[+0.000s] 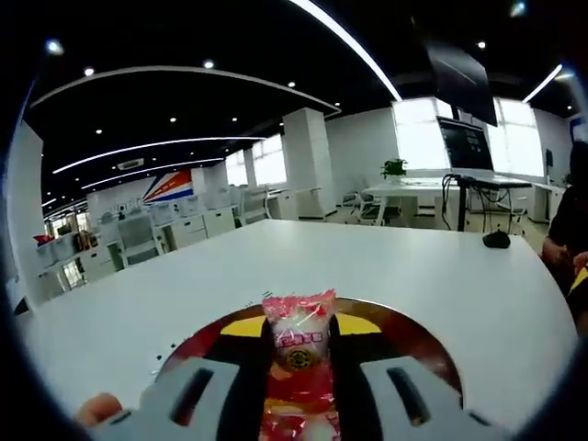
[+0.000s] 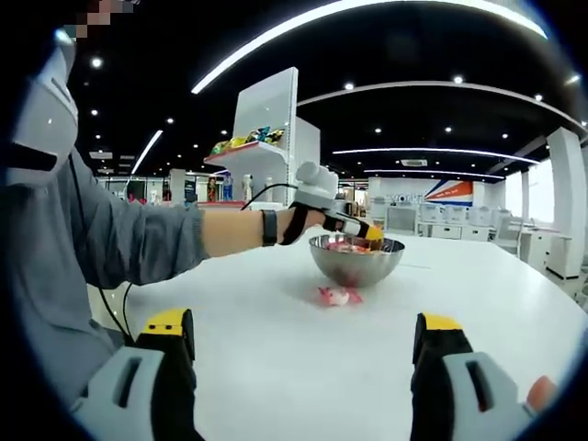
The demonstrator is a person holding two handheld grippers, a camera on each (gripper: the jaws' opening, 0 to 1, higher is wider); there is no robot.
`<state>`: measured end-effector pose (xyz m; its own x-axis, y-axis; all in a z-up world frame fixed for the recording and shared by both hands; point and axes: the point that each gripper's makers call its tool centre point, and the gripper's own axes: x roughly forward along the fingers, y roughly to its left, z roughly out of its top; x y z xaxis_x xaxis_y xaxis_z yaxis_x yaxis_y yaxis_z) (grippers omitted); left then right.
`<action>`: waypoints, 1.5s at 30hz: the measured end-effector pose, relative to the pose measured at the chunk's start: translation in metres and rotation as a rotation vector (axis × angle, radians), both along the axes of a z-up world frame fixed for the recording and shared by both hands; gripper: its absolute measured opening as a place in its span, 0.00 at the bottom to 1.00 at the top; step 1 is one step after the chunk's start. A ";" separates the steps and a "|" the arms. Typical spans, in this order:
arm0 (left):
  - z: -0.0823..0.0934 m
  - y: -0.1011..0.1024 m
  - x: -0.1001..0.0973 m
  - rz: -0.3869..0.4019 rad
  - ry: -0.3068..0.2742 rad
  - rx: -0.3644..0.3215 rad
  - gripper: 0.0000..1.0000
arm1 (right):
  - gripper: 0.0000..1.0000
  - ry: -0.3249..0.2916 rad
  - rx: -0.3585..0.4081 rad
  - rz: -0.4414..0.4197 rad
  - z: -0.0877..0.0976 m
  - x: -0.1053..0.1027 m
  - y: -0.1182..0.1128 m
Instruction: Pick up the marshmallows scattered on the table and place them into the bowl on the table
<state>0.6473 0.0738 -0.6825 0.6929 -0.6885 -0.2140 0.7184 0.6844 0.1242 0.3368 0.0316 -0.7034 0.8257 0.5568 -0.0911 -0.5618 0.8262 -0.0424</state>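
My left gripper is shut on a marshmallow in a pink and red wrapper, held over the steel bowl, whose inside mirrors the jaws. In the right gripper view that left gripper hovers over the rim of the bowl, which holds several wrapped marshmallows. One pink-wrapped marshmallow lies on the white table just in front of the bowl. My right gripper is open, low over the table, well short of the bowl, with nothing between its yellow-tipped jaws.
A small black object lies at the table's far right edge, near a person. The grey sleeve of the arm holding the left gripper reaches in from the left. A white display shelf and desks stand beyond.
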 end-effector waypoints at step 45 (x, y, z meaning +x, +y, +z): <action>0.187 0.049 -0.144 -0.125 -0.264 -0.120 0.95 | 0.94 -0.002 0.000 -0.003 -0.003 0.000 -0.001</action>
<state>0.5034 0.1230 -0.4952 0.6219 -0.7815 0.0494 0.7518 0.6136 0.2414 0.3368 0.0308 -0.7064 0.8273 0.5545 -0.0900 -0.5595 0.8277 -0.0437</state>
